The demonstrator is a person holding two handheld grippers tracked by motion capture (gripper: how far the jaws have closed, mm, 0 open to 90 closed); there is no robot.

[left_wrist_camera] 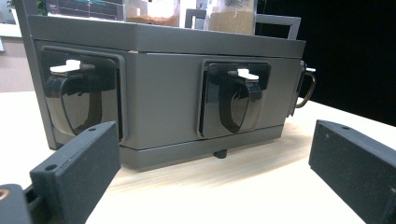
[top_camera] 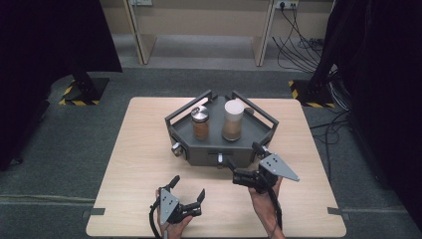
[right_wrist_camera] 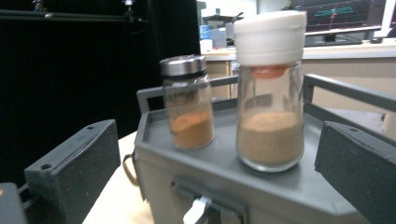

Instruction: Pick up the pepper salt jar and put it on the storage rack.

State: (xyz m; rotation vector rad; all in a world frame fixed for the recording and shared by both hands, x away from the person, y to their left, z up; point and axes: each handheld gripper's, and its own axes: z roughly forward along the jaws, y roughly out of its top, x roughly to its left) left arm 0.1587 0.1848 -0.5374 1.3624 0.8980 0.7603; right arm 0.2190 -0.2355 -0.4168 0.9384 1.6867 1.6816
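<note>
A lab or recording room, not a home. Plain pale wooden tabletop (top_camera: 149, 149) alone on grey carpet (top_camera: 59, 144), corners marked with tape. Well beyond the hand-held grippers, black curtains (top_camera: 54, 35) on both sides, stand feet edged with yellow-black hazard tape (top_camera: 74, 94), a bundle of loose black cables (top_camera: 298, 45) running to a wall socket (top_camera: 286, 5). Past the grey rack in the right gripper view, a monitor with graph traces (right_wrist_camera: 345, 11) above a cluttered bench; another such screen (left_wrist_camera: 86, 8) in the left gripper view.
</note>
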